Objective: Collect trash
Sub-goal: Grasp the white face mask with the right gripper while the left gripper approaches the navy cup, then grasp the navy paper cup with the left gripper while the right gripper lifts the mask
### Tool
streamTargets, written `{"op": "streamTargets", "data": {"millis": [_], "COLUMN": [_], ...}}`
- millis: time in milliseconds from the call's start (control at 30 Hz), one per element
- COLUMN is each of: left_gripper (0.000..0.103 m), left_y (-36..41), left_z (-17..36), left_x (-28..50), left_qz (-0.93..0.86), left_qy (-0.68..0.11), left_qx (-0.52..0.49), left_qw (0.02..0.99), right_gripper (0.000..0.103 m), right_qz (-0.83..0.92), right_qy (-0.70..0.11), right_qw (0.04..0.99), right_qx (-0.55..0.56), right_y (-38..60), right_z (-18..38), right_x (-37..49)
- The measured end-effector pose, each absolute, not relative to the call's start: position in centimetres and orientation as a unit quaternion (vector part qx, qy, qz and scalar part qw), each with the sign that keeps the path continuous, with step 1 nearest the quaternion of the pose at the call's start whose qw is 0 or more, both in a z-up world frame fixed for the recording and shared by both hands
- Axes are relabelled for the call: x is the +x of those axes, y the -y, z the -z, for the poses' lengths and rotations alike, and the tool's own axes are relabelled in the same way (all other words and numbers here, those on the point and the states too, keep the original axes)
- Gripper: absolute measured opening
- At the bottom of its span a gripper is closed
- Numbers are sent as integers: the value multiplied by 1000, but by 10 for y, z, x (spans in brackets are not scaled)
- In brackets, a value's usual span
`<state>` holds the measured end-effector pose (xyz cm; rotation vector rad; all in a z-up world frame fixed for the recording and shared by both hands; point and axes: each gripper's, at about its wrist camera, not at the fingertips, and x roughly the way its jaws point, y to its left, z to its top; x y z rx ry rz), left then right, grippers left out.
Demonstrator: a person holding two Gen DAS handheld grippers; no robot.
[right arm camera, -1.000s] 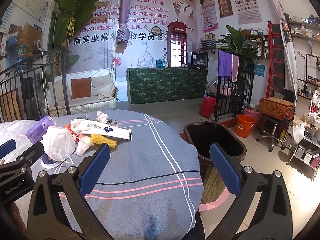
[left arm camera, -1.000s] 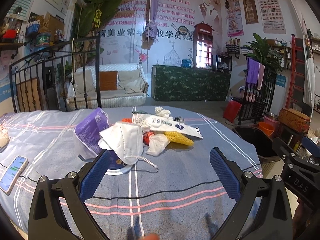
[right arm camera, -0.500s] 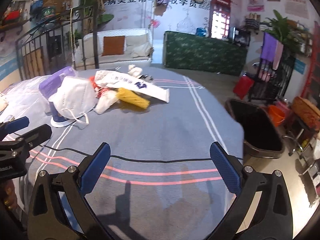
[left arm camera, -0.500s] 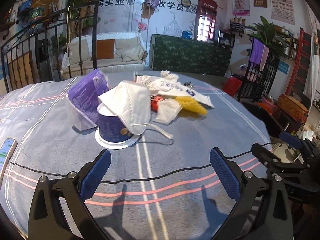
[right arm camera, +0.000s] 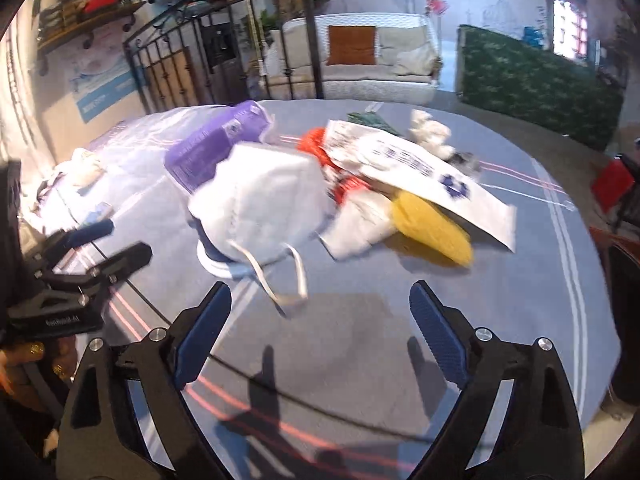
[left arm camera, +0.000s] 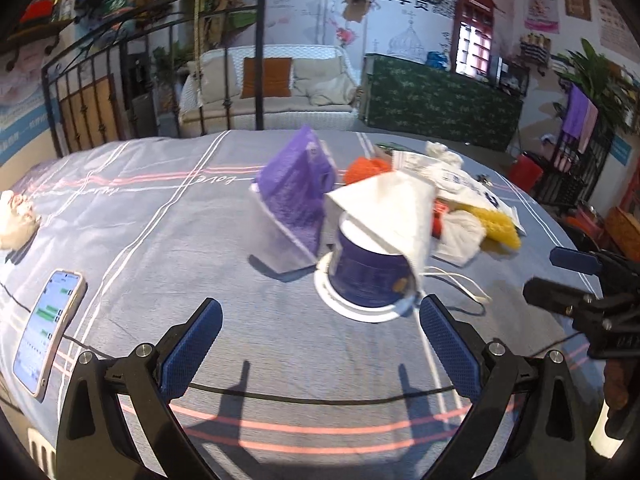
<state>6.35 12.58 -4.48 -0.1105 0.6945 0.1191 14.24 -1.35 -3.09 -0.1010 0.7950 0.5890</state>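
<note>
A pile of trash lies on the grey striped tablecloth [left arm camera: 168, 240]. A white face mask [left arm camera: 390, 208] [right arm camera: 260, 204] is draped over an upturned dark blue cup [left arm camera: 368, 276]. A purple packet [left arm camera: 296, 192] [right arm camera: 216, 142] leans beside it. A long white wrapper [right arm camera: 416, 172], a yellow item [right arm camera: 432, 228], crumpled white tissue [right arm camera: 360, 224] and orange scraps [left arm camera: 366, 168] lie behind. My left gripper [left arm camera: 320, 344] is open, just short of the cup. My right gripper [right arm camera: 320, 328] is open, just short of the mask's straps [right arm camera: 280, 280].
A phone [left arm camera: 48, 324] lies on the table at the left, with a black cable [left arm camera: 320, 400] running across the cloth. A crumpled white item [left arm camera: 16, 220] sits at the far left edge. A black iron railing [left arm camera: 160, 72] stands behind the table.
Both grippers have moved forward and lower toward the trash pile. The pile now looks larger and closer in both views. The black bin has left the right wrist view.
</note>
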Motion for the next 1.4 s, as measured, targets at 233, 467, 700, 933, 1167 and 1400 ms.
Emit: {"op": "streamTargets", "data": {"millis": [233,467,700,933,1167,1400], "left_gripper": [98,98,90,90,90,71], "left_y": [-150,-146,-130,-112,-100,-99], "left_z": [49,57,61,65,71,74], "left_x": [66,75,91,112,146,166], "left_qz": [-72,-39,8,28,42,39], "left_qy": [-349,-371,-383,-393,-405,-415], "left_qx": [-83,-75,-34,16,30,21], "left_qw": [930,925,923,919,913,909], "right_gripper": [68,10,2,2,2,2], "right_qz": [-330,-320,-343,-333,-317,-285], "right_qy": [-390,-429,-385,-330,-282,-273], "right_qw": [849,823,841,875,902,917], "right_qx": [-135,-191,-163,-117,-81,-54], "right_y": [-42,-60,-39,-13,3,42], "right_z": [38,71,36,-15,-63,-76], "right_x": [146,158,148,151,145,135]}}
